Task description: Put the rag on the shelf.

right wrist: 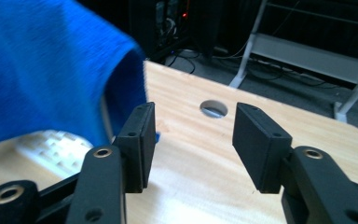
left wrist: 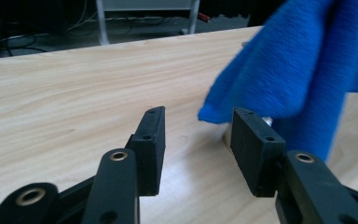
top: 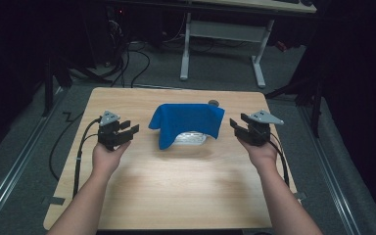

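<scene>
A blue cloth [top: 186, 122] is draped over a white latticed object [top: 192, 138] at the middle of the wooden table [top: 176, 186]. My left gripper [top: 131, 133] is held just left of the cloth, open, with nothing between its jaws. My right gripper [top: 237, 126] is held just right of the cloth, also open and empty. In the left gripper view the cloth [left wrist: 303, 65] hangs close ahead at the right of the left gripper [left wrist: 198, 140]. In the right gripper view the cloth [right wrist: 46, 65] covers the white object [right wrist: 56, 149], beside the right gripper [right wrist: 193, 140].
A round hole [top: 213, 103] pierces the table near its far edge, behind the cloth. Beyond the table stands a white desk frame [top: 223, 44] on a grey floor, with dark cables [top: 132, 63] at the left. Cables trail from both grippers off the table's sides.
</scene>
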`<action>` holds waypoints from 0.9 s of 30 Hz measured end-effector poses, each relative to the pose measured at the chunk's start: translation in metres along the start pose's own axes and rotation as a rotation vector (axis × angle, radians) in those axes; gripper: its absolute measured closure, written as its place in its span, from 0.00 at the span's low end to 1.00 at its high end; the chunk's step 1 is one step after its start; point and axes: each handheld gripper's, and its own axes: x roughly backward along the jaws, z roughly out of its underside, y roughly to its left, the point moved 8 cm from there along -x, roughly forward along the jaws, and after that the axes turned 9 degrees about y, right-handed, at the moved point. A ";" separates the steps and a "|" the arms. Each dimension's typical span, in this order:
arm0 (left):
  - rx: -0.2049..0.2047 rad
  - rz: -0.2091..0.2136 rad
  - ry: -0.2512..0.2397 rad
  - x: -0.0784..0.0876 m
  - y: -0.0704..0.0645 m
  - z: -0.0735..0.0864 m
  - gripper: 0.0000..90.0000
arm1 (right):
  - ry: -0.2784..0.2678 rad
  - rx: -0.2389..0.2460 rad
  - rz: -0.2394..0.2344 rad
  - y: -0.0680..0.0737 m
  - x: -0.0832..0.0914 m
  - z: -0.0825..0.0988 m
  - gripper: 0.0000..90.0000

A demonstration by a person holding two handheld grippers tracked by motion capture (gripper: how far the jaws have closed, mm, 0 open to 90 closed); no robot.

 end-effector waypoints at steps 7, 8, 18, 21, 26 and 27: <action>-0.019 0.034 -0.012 0.017 -0.021 0.016 0.60 | -0.017 0.041 -0.031 0.020 0.018 0.012 0.53; -0.018 0.044 -0.014 0.020 -0.024 0.019 0.60 | -0.025 0.052 -0.029 0.023 0.021 0.014 0.52; -0.015 0.095 0.013 0.036 -0.053 0.065 0.58 | -0.003 0.099 -0.064 0.062 0.043 0.047 0.44; -0.028 0.119 0.037 0.039 -0.066 0.086 0.57 | 0.008 0.096 -0.074 0.074 0.046 0.058 0.43; -0.062 0.115 0.086 0.041 -0.081 0.120 0.56 | 0.040 0.109 -0.092 0.098 0.046 0.085 0.40; -0.059 0.125 0.100 0.042 -0.085 0.128 0.55 | 0.048 0.109 -0.092 0.102 0.046 0.089 0.40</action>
